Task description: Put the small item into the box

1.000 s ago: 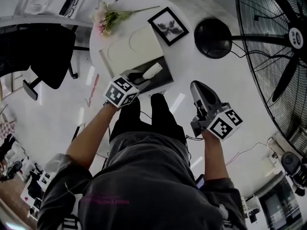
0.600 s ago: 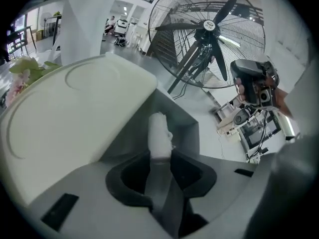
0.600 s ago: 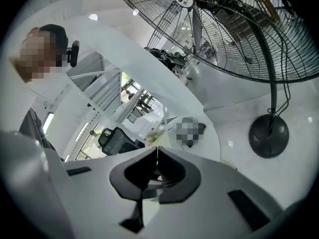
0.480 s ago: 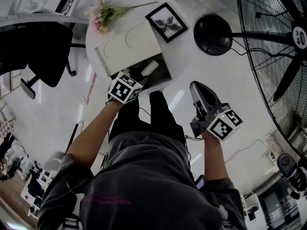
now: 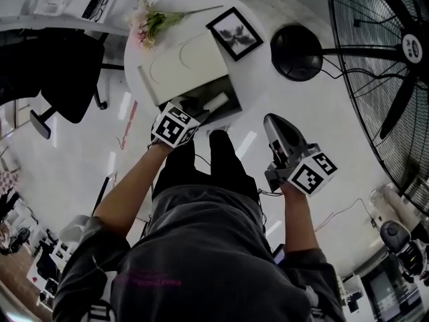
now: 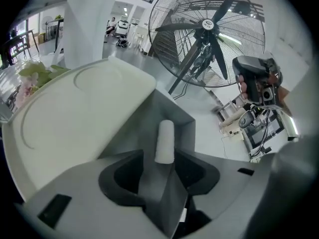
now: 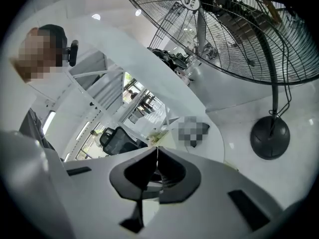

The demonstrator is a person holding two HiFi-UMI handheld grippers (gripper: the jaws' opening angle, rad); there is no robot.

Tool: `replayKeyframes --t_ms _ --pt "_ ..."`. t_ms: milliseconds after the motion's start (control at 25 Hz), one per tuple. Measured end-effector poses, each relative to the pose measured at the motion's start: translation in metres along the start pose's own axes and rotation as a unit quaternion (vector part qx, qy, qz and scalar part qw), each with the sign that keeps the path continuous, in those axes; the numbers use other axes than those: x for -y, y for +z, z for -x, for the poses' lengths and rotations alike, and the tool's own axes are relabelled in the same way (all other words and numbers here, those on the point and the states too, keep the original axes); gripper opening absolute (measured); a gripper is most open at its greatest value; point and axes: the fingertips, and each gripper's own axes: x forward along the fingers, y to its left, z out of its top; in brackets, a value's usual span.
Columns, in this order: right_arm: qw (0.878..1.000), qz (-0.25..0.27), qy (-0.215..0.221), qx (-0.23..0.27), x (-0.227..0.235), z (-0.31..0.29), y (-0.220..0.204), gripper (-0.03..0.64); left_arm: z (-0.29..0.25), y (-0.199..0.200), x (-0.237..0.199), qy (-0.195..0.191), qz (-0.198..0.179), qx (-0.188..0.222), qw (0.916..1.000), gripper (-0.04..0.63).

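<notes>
My left gripper's [image 6: 160, 158] jaws were opening at the box [image 6: 185, 128], with the small white item [image 6: 165, 139] lying inside the box between their tips, seemingly free of the pads, while my right gripper [image 7: 157, 156] hung clenched and empty, well apart from the box.

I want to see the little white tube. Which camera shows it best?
The left gripper view: the white tube is close and big in the grey box. The head view shows it tiny. The right gripper view misses it.
</notes>
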Motion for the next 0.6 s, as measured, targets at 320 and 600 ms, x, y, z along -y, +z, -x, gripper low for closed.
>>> replayKeyframes --t_ms 320,600 --pt "1.0 0.023 0.007 0.015 -0.034 -0.003 0.005 0.023 0.054 0.019 0.022 -0.012 -0.019 0.063 0.9977 0.195" --pt "0.998 0.048 0.016 0.039 -0.076 0.001 0.012 0.023 0.125 0.052 0.041 -0.016 -0.053 0.15 0.987 0.173"
